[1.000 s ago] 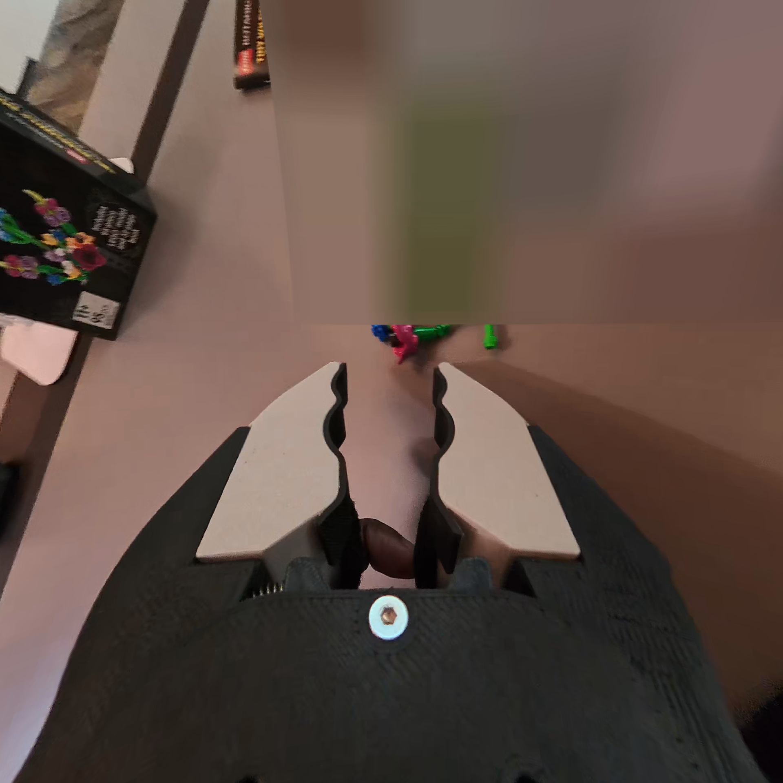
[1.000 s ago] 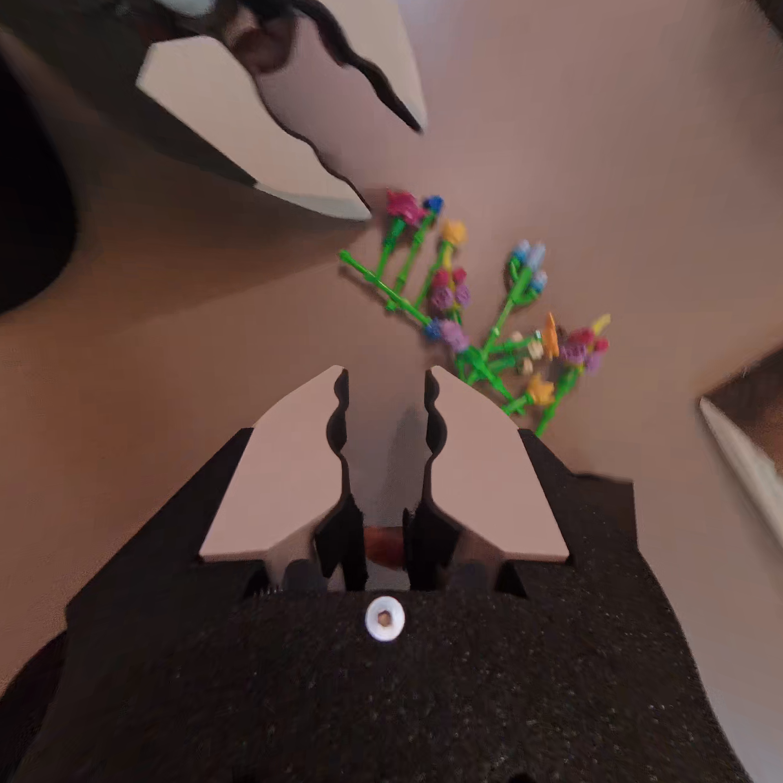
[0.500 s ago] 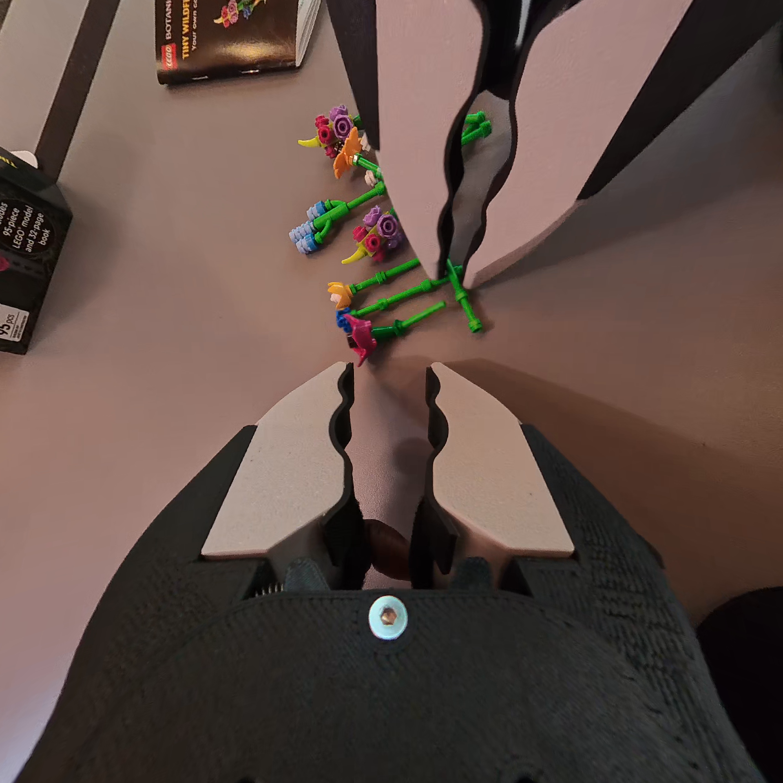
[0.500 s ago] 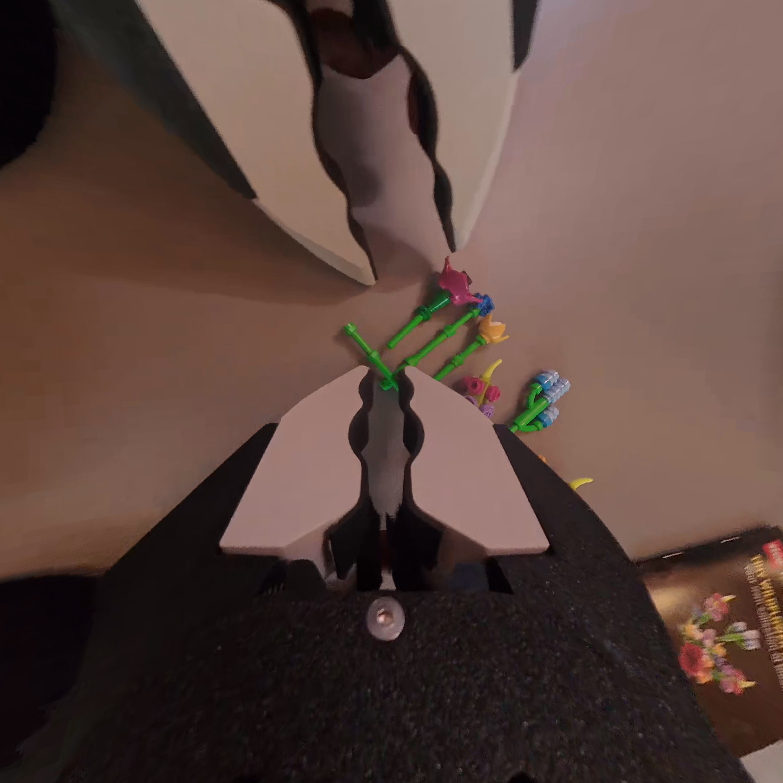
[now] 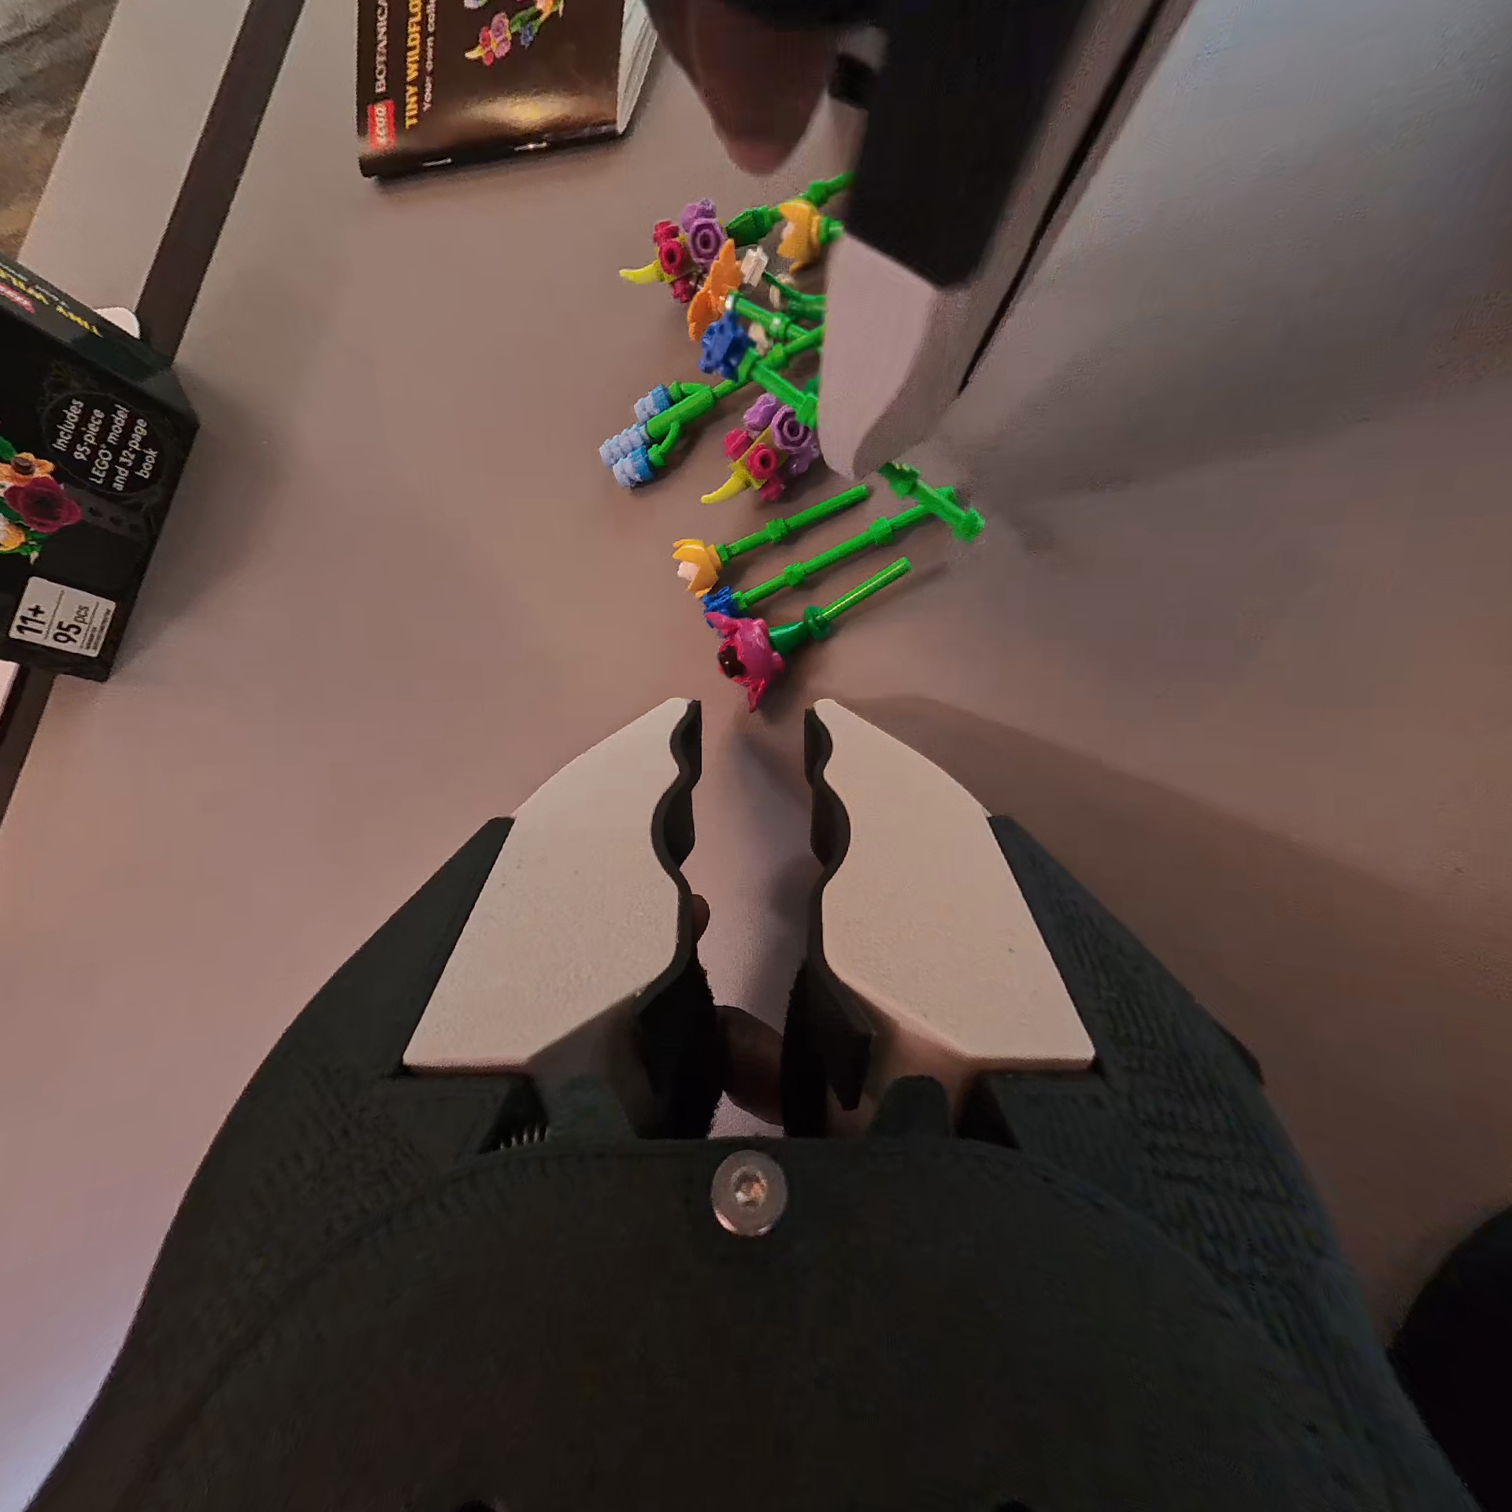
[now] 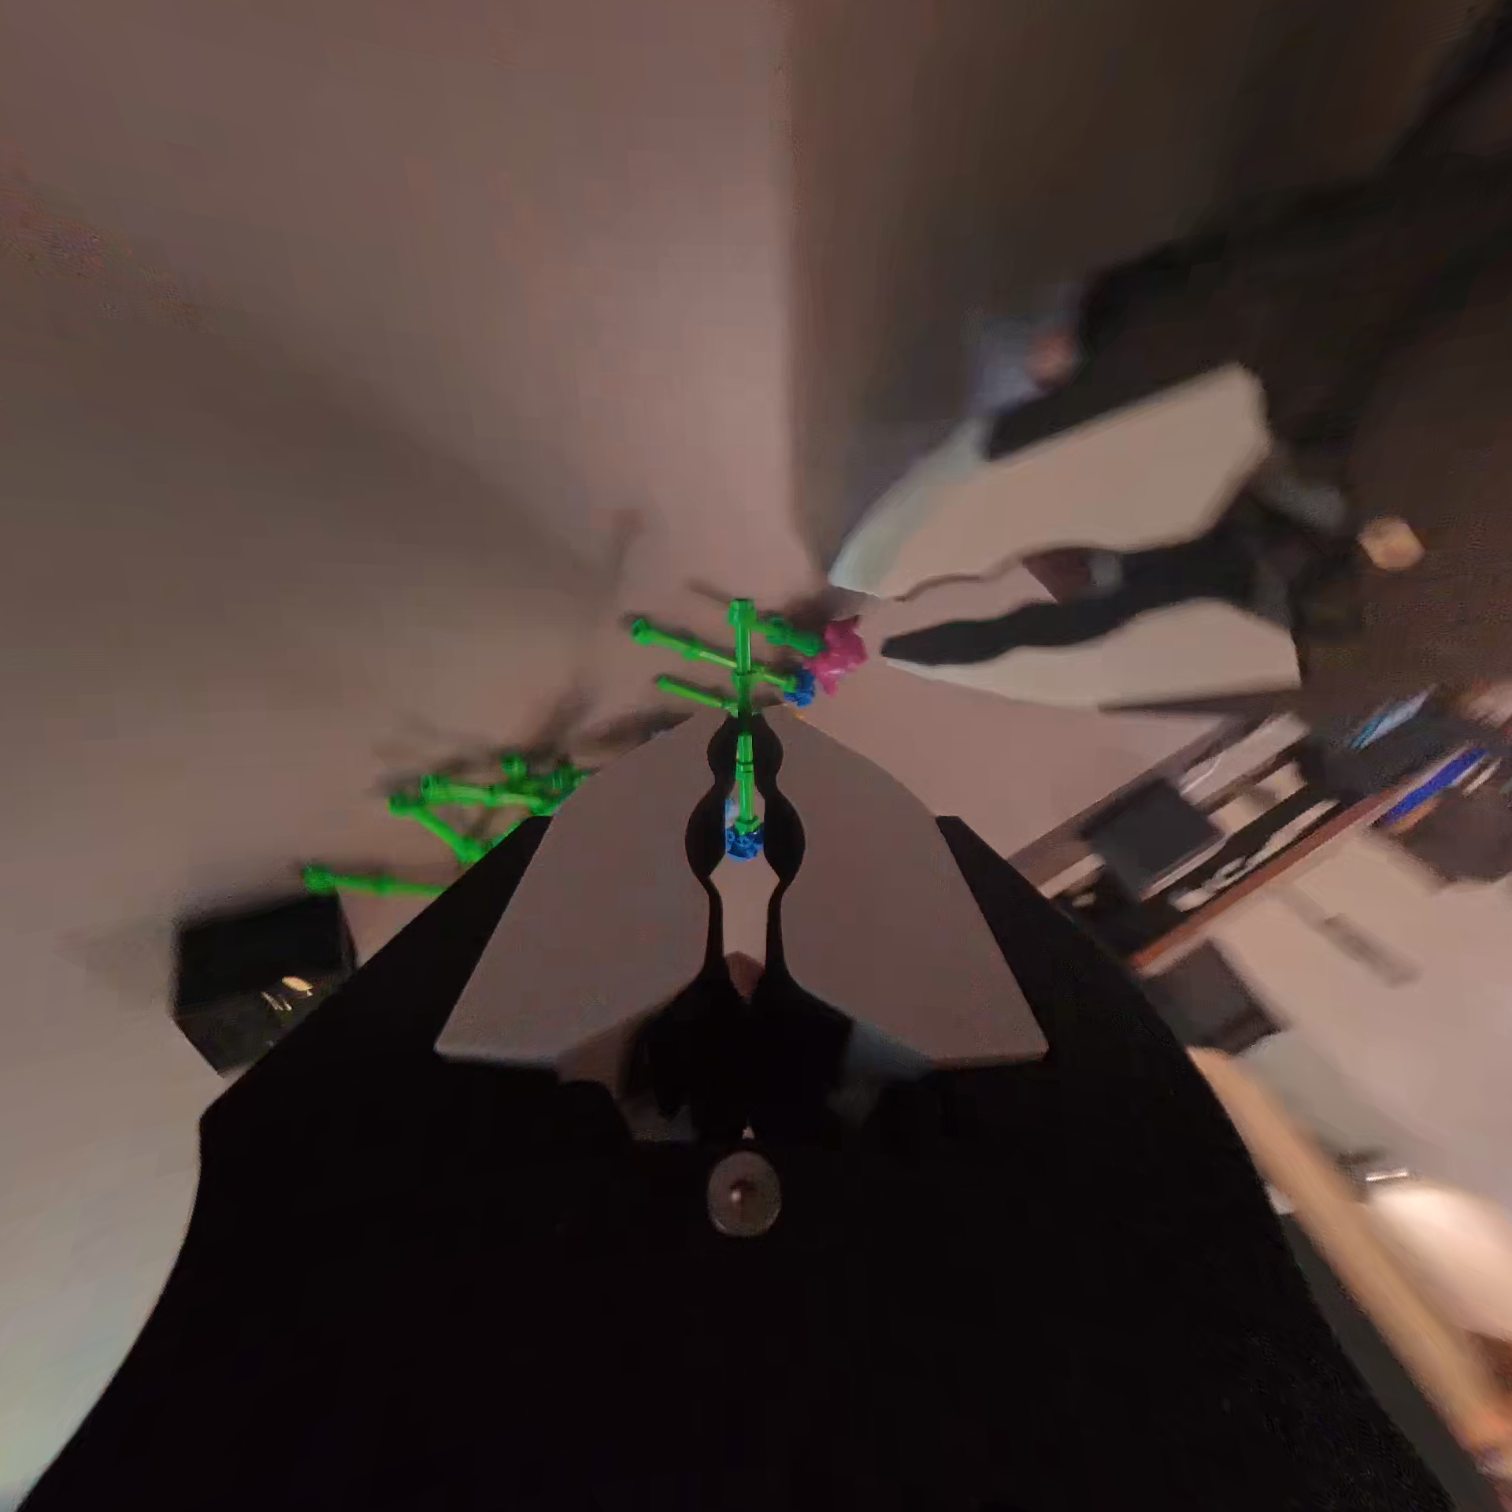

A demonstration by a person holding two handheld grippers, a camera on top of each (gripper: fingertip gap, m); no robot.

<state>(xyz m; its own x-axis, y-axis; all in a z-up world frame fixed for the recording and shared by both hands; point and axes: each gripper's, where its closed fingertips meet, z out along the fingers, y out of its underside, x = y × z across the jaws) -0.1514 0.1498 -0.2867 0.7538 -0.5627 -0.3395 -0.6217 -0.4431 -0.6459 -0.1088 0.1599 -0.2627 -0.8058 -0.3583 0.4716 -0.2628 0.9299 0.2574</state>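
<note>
**Two grippers over a scatter of toy-brick flowers**

A matte, greyish-pink tabletop [image 5: 327,777] fills the left wrist view. The left gripper [image 5: 753,710] hovers low over it with its wavy-edged jaws parted and nothing between them. Just past its tips lies a magenta brick flower on a short green stem [image 5: 746,654]. Beside that are a yellow-headed stem [image 5: 699,564] and a small blue-headed stem [image 5: 720,605], all three lying roughly parallel. Farther off sits a tangled cluster of purple, orange, pale-blue and red brick blooms [image 5: 704,270]. The right gripper [image 5: 859,458] comes down onto the near edge of that cluster. A dark glossy booklet [image 5: 491,82] lies at the top of the view, and a black cardboard box printed with flowers [image 5: 74,507] at the left edge.

The right wrist view is smeared by motion. There the right gripper's tips are pinched together around a green plastic stem with a blue flower head [image 6: 741,654]. The stem runs lengthwise through the jaws and its far end sticks out beyond them. Whether it is clear of the table I cannot tell through the blur. The magenta flower lies just beyond, and the left gripper's open tips point at it from the right.
</note>
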